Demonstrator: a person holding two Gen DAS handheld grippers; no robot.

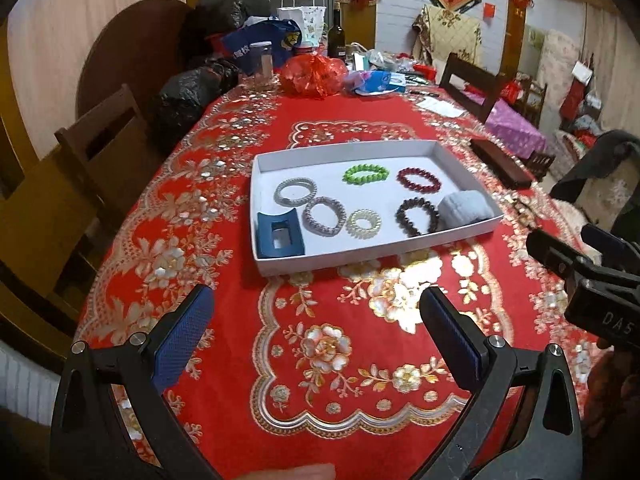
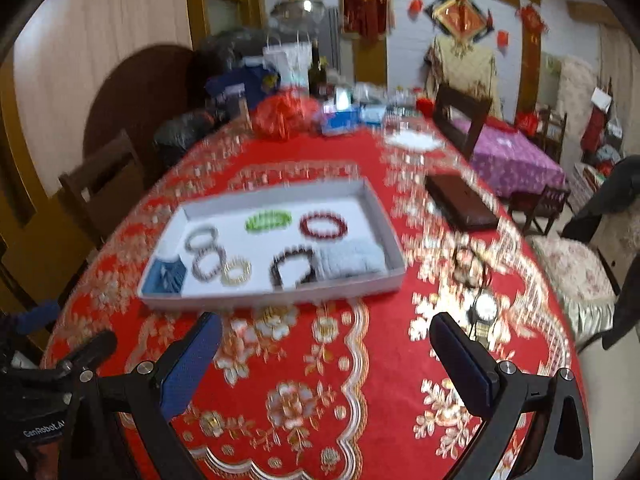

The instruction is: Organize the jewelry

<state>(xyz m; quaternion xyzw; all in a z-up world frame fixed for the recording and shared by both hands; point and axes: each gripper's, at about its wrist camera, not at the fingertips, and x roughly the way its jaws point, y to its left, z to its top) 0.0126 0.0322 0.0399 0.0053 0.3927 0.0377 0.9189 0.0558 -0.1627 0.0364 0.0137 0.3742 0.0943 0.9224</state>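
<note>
A white shallow tray (image 1: pixel 460 162) (image 2: pixel 380 216) sits on the red tablecloth. In it lie a green bead bracelet (image 1: pixel 366 173) (image 2: pixel 267 220), a red one (image 1: pixel 418 180) (image 2: pixel 323 225), a dark one (image 1: pixel 417 217) (image 2: pixel 290 266), several coil hair ties (image 1: pixel 295 191) (image 2: pixel 208 254), a blue clip (image 1: pixel 280 234) (image 2: pixel 165 276) and a grey cloth (image 1: pixel 464 208) (image 2: pixel 352 262). A dark bracelet (image 2: pixel 470 266) and a watch (image 2: pixel 486 310) lie on the cloth right of the tray. My left gripper (image 1: pixel 316 312) and right gripper (image 2: pixel 326 338) are open and empty, in front of the tray.
A dark long box (image 1: pixel 502 162) (image 2: pixel 460 200) lies right of the tray. Bags, a bottle (image 1: pixel 336 34) and clutter crowd the table's far end. Wooden chairs (image 1: pixel 100 140) stand at the left and far right. The right gripper shows at the right edge of the left wrist view (image 1: pixel 580 264).
</note>
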